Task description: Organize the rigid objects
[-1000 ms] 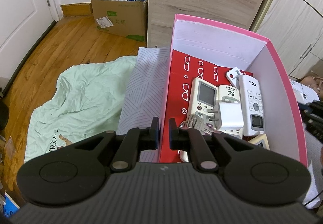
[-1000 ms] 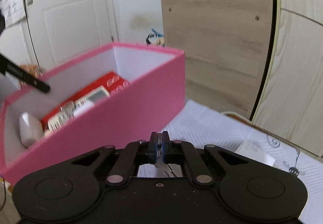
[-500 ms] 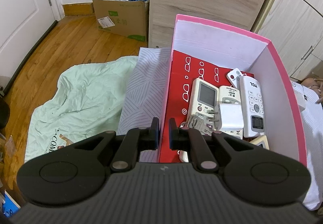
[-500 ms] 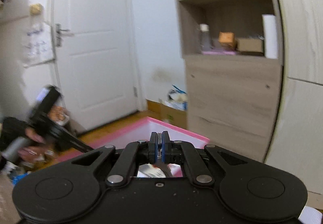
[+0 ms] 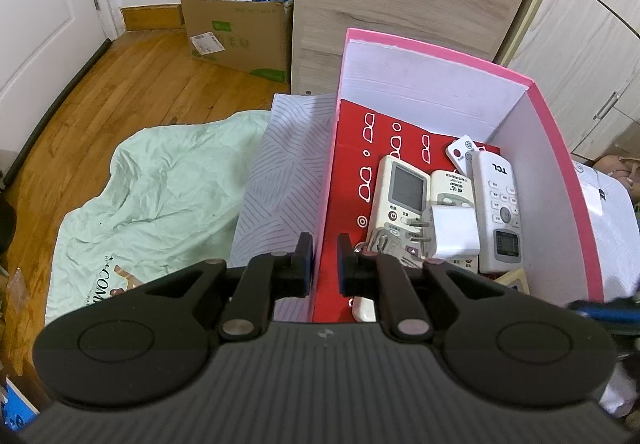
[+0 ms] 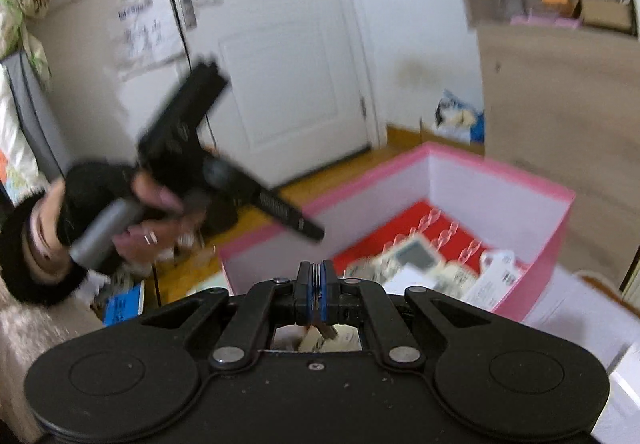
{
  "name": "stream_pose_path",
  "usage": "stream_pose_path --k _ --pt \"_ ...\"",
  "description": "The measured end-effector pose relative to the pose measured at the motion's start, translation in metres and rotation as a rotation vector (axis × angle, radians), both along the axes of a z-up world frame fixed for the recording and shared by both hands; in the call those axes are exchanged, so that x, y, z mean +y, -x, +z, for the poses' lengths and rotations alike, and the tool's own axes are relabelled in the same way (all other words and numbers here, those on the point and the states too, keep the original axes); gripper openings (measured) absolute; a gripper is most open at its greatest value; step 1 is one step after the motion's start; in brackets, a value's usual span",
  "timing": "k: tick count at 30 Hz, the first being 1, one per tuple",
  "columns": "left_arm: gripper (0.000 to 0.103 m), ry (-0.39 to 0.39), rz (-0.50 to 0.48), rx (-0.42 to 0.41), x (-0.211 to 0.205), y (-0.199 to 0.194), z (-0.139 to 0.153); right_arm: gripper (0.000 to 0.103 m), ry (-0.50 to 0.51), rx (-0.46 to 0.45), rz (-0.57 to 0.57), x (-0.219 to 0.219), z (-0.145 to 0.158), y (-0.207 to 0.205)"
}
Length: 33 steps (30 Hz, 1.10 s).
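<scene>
Remotes (image 5: 404,196): packed near right inside pink box (image 5: 420,84), charger (image 5: 456,228) on top. Left gripper (image 5: 322,264): narrow, pinching box's left wall. Risks tipping box, spilling load, if pinch weak. Right gripper (image 6: 316,284): clamped on thin metal item (image 6: 326,330), possibly key. Risks slipping out, landing outside box.

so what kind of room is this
Probably a bedroom at home: wood floor, a white door, wardrobe-style cabinets, and a pale green quilt lying on the floor beside a patterned bedsheet. A cardboard box of clutter sits in the corner.
</scene>
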<state>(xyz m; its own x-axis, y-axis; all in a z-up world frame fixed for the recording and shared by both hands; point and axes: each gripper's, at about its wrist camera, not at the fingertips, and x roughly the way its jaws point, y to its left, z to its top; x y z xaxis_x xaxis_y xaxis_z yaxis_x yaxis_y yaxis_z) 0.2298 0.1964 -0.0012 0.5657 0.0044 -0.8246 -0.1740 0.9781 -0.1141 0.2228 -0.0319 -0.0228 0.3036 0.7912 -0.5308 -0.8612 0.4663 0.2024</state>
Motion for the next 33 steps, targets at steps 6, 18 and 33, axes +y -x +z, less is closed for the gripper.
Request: stream_pose_path --k 6,18,33 --pt "0.01 0.003 -0.001 0.0 -0.001 0.0 0.0 0.004 0.071 0.017 -0.061 0.014 -0.015 -0.014" --pt "0.009 0.015 -0.005 -0.004 -0.001 0.002 -0.003 0.055 0.177 -0.137 -0.316 -0.01 0.022 -0.016" --pt "0.01 -0.012 -0.006 0.001 -0.007 0.001 -0.002 0.06 0.182 0.109 -0.667 -0.138 0.027 -0.079"
